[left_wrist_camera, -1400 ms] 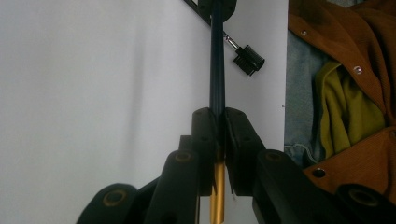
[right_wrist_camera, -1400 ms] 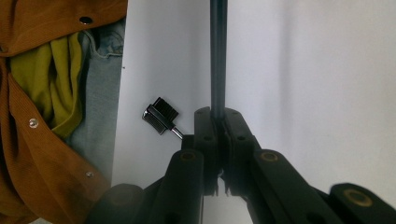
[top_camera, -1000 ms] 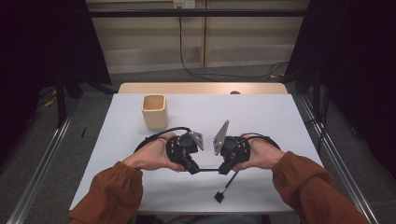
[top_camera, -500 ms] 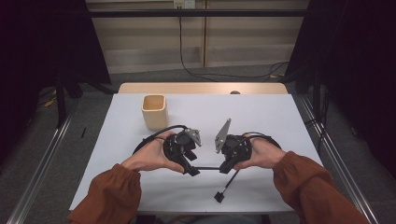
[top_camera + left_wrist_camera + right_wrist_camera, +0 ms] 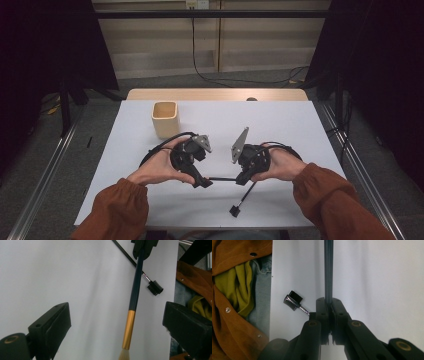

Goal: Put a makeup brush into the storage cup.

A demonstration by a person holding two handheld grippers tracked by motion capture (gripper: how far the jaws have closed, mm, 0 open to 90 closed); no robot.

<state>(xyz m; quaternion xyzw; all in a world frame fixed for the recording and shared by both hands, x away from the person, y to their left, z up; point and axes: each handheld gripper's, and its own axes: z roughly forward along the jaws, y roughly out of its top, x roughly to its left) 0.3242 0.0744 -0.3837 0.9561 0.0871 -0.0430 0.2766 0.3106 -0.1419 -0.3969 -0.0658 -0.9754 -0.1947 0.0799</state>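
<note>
Left gripper lets go of the brush; right gripper keeps it.

The slim dark-handled makeup brush with gold ferrule and pale bristles (image 5: 133, 296) spans between the 2 grippers above the white table (image 5: 280, 125). The left gripper (image 5: 117, 325) has just been opening its jaws, pads now clear of the brush between them. The right gripper (image 5: 328, 305) clamps the handle, so the handover looks complete. A black spoolie brush (image 5: 292, 300) lies nearby, a tan square cup (image 5: 165, 119) farther off.
</note>
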